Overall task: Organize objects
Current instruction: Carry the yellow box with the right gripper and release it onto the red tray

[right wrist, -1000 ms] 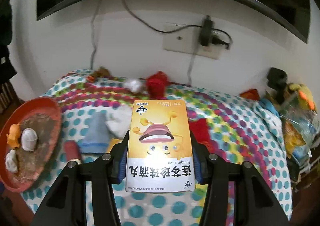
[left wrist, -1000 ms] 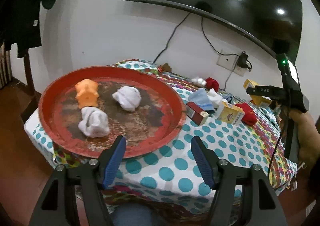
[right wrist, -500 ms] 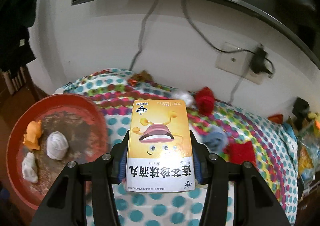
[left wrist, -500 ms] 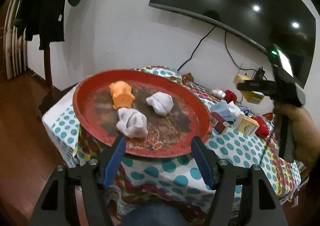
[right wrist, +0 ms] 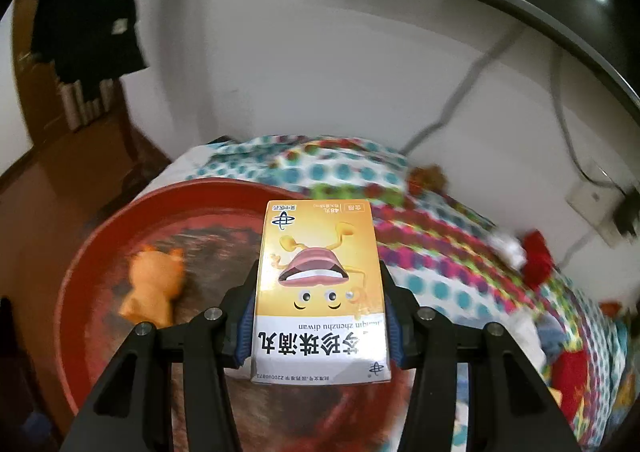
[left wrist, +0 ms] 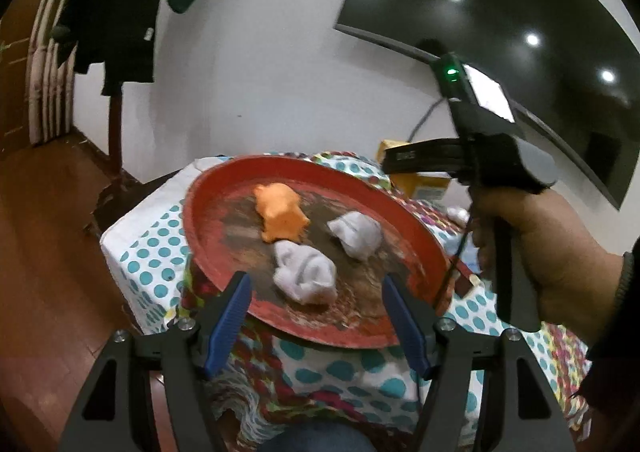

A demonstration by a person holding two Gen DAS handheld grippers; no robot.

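A worn red round tray (left wrist: 208,236) sits on the left end of a dotted tablecloth (left wrist: 344,368). In it lie an orange toy animal (left wrist: 280,212) and two white balled socks (left wrist: 304,272) (left wrist: 356,232). My left gripper (left wrist: 318,316) hangs open and empty over the tray's near rim. My right gripper (right wrist: 318,292) is shut on a yellow medicine box (right wrist: 318,272) with a cartoon face, held above the tray (right wrist: 80,272) beside the orange toy (right wrist: 154,288). In the left wrist view the right gripper (left wrist: 400,168) and the box (left wrist: 424,184) hover past the tray's far rim.
A person's hand (left wrist: 560,252) grips the right tool. Red (right wrist: 538,260), white (right wrist: 508,246) and other cloth items lie on the tablecloth (right wrist: 440,252) to the right. A coat stand with dark clothes (left wrist: 120,12) stands left; a television (left wrist: 520,12) and wall socket (right wrist: 600,204) behind.
My right gripper has carried the yellow box leftward, from over the table's middle to above the tray. The left gripper has shifted and rolled slightly, so the tray sits more centred in its view.
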